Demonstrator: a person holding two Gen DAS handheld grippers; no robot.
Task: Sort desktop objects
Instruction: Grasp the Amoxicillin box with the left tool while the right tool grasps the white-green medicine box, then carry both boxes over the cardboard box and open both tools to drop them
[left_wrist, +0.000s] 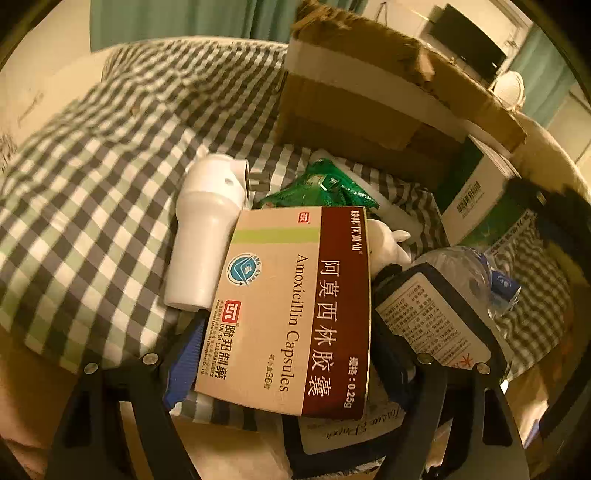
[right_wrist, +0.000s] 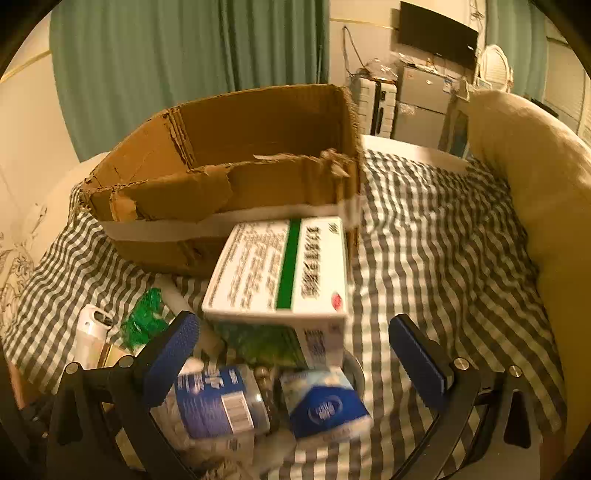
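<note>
In the left wrist view my left gripper is shut on the beige and maroon Amoxicillin capsule box, held between its blue pads above the checked cloth. A white bottle lies beside it, with a green packet behind. In the right wrist view my right gripper is open and empty over a pile: a white and green medicine box, a blue-labelled bottle and a blue tissue pack. The torn cardboard box stands behind them.
The checked cloth covers the surface. A cream cushion lies at the right. In the left wrist view a dark flat packet and a clear water bottle lie right of the capsule box.
</note>
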